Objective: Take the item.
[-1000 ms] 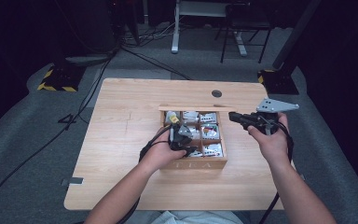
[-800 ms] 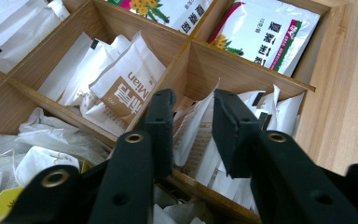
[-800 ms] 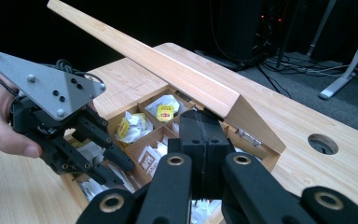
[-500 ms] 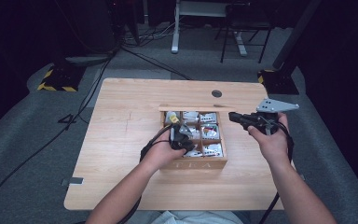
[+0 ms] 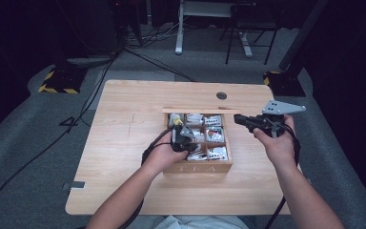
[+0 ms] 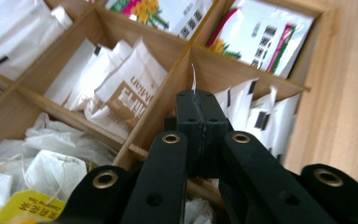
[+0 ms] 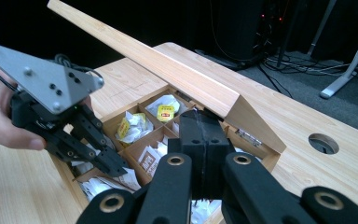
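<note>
High cam overhead; both gripper cams close on shared tea box [image 5: 198, 167].

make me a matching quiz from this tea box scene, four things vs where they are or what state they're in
Things:
1. left gripper
2. right gripper
3. box lid
4. round hole

Places or states:
A. raised open at the far edge of the tea box
B. in the table top beyond the box
C. over the compartments, shut
D. beside the box's right edge, shut

Pairs: 1-C, 2-D, 3-A, 4-B

table [image 5: 124, 157] brightly lit | surroundings dark | close views slightly blurred
</note>
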The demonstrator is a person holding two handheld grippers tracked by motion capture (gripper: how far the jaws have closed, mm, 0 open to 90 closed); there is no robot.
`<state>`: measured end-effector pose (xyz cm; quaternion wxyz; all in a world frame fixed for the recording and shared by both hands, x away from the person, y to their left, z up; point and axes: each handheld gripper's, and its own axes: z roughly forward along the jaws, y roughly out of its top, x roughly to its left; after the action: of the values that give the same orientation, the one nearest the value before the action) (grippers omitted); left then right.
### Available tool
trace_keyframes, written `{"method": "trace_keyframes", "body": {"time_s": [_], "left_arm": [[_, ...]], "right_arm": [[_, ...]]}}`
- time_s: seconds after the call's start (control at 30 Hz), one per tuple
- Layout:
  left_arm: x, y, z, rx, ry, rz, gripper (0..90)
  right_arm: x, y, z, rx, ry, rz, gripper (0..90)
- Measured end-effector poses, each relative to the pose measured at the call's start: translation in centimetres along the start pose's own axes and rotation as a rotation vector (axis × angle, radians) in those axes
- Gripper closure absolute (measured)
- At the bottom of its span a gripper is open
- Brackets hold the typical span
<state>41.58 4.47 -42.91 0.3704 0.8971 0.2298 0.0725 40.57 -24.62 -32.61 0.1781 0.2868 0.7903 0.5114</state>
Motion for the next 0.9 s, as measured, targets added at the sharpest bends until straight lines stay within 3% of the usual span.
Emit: {"method": "trace_keyframes", "body": {"time_s": [0.3, 0.9], "left_arm": [[-0.5, 0.8, -1.3, -0.056, -0.016, 0.027, 90.0], [-0.6, 1.3, -4.6, -0.179, -0.05, 0.021, 90.0]], "right_arm": [[0.0, 0.0, 0.0, 0.001, 0.001, 0.0, 90.0], [0.0, 0.1, 0.0, 0.001, -0.003, -0.003, 90.0]]}}
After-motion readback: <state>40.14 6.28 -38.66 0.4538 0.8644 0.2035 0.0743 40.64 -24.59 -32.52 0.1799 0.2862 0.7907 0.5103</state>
